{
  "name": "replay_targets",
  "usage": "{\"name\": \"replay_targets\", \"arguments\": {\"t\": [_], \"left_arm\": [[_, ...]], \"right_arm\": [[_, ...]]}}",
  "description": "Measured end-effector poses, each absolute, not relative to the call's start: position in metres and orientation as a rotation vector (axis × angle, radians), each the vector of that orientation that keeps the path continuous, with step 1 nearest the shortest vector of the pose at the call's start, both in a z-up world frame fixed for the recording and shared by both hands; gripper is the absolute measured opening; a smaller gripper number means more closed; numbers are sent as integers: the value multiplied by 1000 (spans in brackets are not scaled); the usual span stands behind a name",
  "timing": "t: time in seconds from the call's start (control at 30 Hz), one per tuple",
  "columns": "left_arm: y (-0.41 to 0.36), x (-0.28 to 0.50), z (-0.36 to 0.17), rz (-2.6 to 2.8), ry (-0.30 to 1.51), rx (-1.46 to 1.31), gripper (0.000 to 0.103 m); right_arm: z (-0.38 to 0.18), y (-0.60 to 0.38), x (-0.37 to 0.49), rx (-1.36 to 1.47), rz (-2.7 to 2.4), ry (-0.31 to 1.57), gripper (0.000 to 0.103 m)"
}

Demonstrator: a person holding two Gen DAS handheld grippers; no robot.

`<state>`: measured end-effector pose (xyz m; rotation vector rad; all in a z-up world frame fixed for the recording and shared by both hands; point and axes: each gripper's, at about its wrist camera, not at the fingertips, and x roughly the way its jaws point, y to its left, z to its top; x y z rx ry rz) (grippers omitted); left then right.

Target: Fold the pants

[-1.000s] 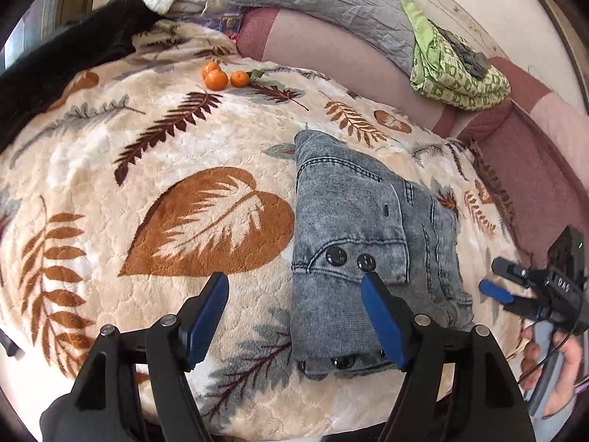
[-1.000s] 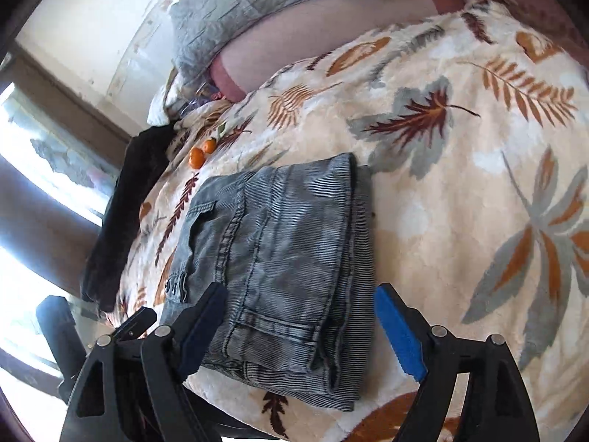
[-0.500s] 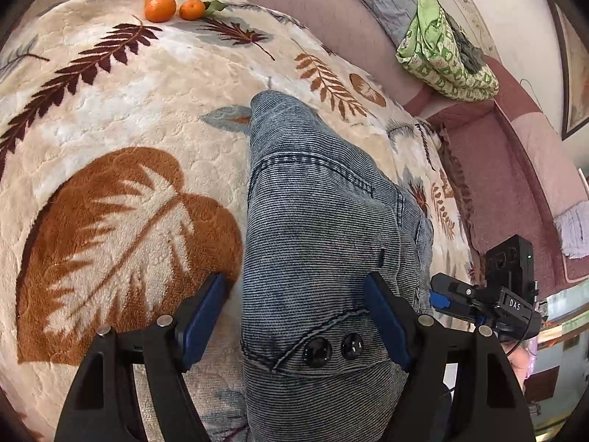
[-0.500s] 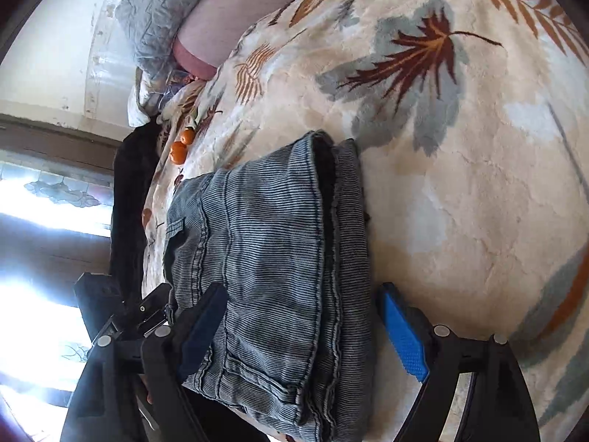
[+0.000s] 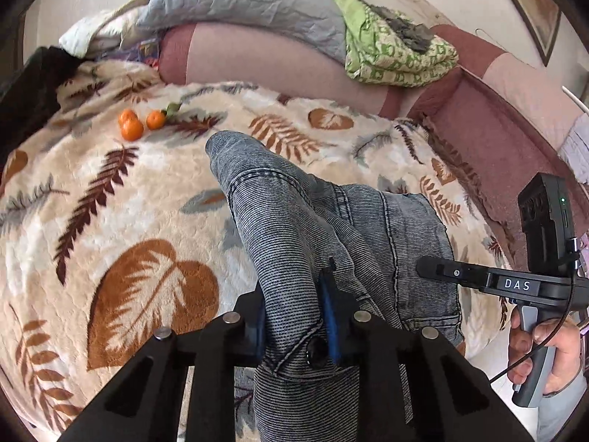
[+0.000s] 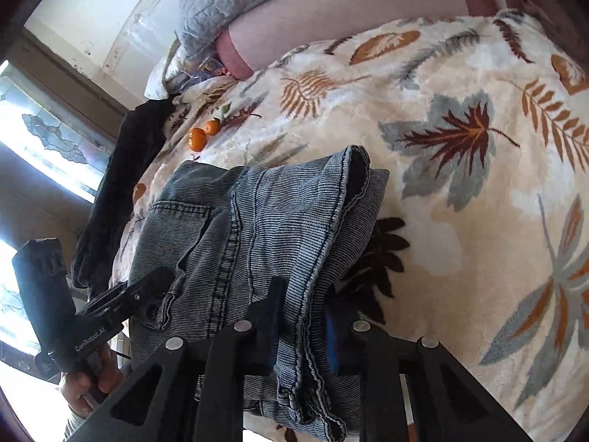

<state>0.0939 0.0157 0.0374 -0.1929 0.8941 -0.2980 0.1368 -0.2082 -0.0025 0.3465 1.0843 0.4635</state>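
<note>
Plush cream blanket (image 5: 110, 191) with brown, rust and grey leaf print covered the bed. Three small round oranges (image 5: 138, 123) sat near its far left edge, beside a dark garment (image 5: 25, 84) at the left edge. Grey washed-denim pants (image 5: 294, 228), ribbed and stiff, partly folded, lay at the blanket's near edge, their near end raised off it in a bunch. Left gripper (image 5: 294, 316), jaws narrow and closing, blue pads pressed on a bunched fold of waistband by a dark button (image 5: 316, 348). Right gripper (image 6: 305, 328), jaws narrow and closing, clamped several stacked denim layers with frayed hem edges. A hand (image 5: 541, 353) gripped the right tool's handle at the right. Along the far edge ran a pink bolster (image 5: 257, 59), with a quilted grey pillow (image 5: 250, 0) and a green patterned cloth (image 5: 394, 55) on top.
</note>
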Motion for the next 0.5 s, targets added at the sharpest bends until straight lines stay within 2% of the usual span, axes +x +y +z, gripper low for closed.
{"name": "replay_targets", "arguments": {"t": [0.23, 0.37, 0.5], "left_arm": [[15, 127, 92, -323, 777, -182, 26], [5, 156, 95, -325, 779, -173, 26], [-13, 173, 82, -346, 789, -176, 26]], "right_arm": [[74, -219, 167, 334, 488, 950, 21], [98, -222, 196, 275, 455, 934, 21], [95, -241, 217, 266, 405, 953, 20]]}}
